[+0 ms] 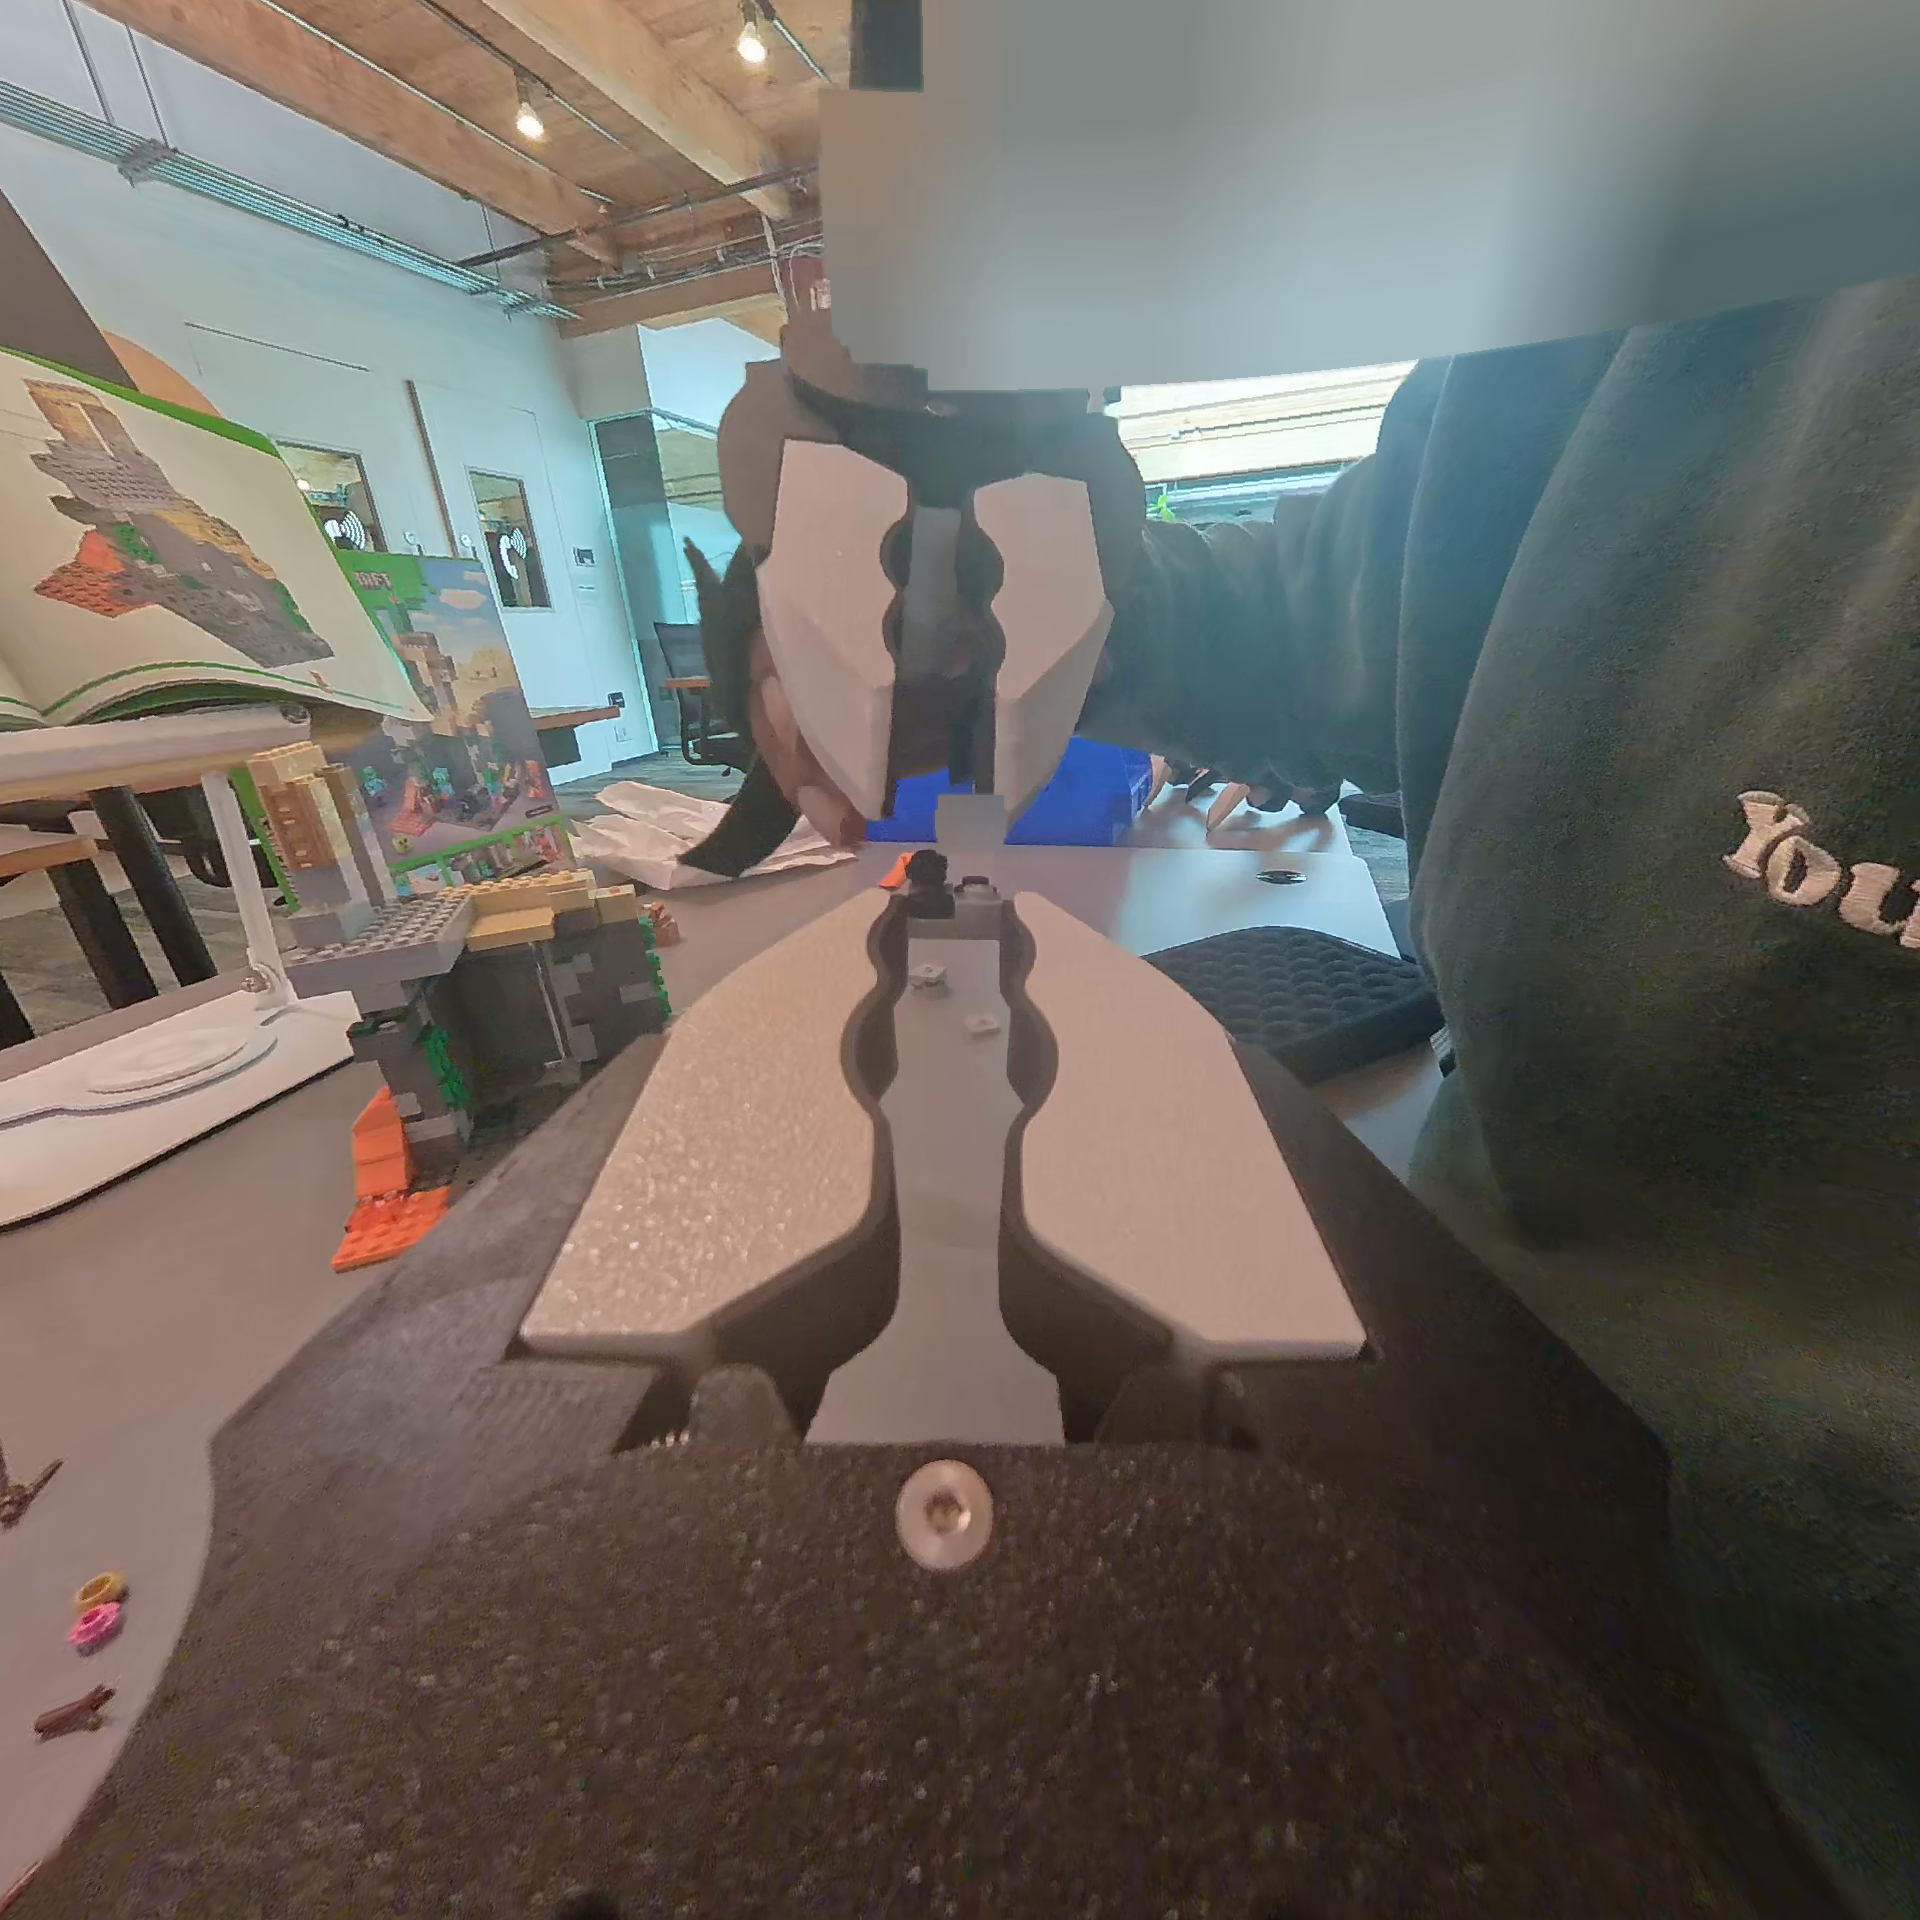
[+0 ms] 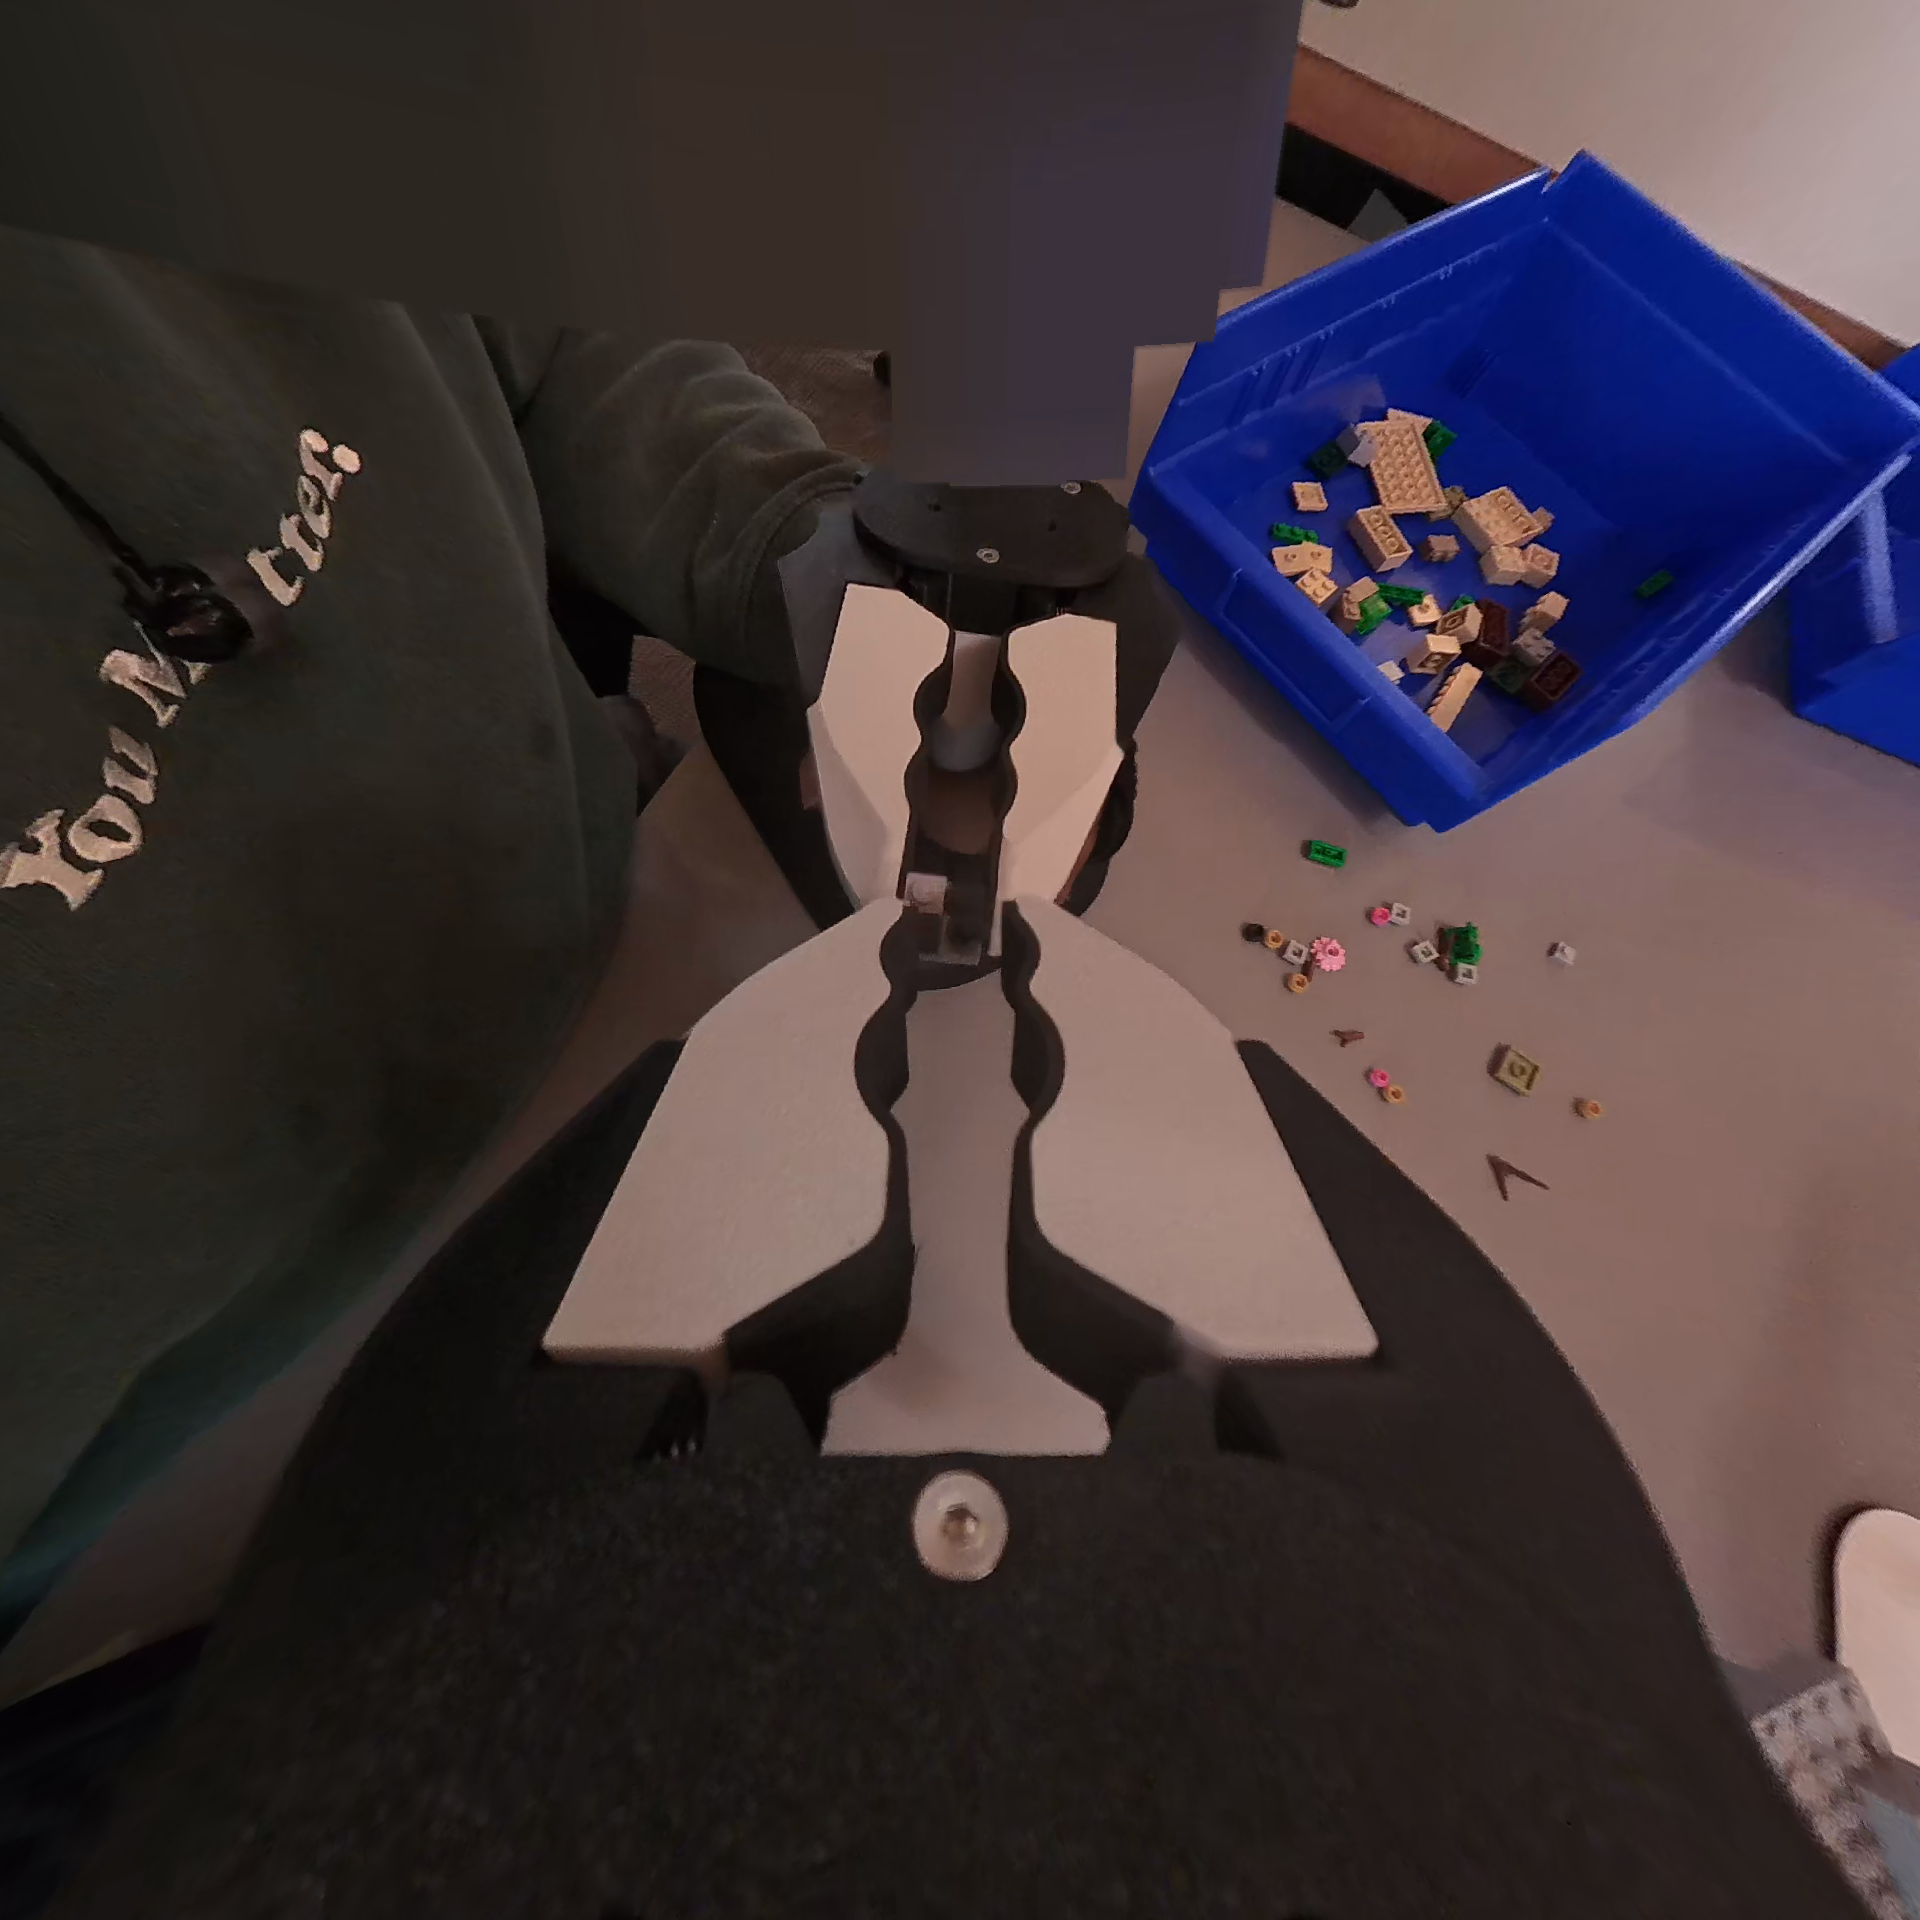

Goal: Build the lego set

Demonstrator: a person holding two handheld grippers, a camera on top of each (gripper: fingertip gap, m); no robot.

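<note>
The left hand-held gripper (image 1: 951, 899) pinches a small grey-and-black lego piece (image 1: 940, 891) at its tips; the right hand-held gripper (image 2: 951, 930) meets it tip to tip, pinching the same piece — loose small bricks (image 2: 1403, 987) lie at 3 o'clock on the grey counter (image 2: 1662, 1195), the blue plastic bin (image 2: 1299, 665) at 1 o'clock.

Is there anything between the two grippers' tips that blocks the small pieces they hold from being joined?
Nothing visible blocks them. The left gripper holds a small grey-and-black lego assembly, and the right gripper holds a small pale piece just above it, tip to tip.
</note>
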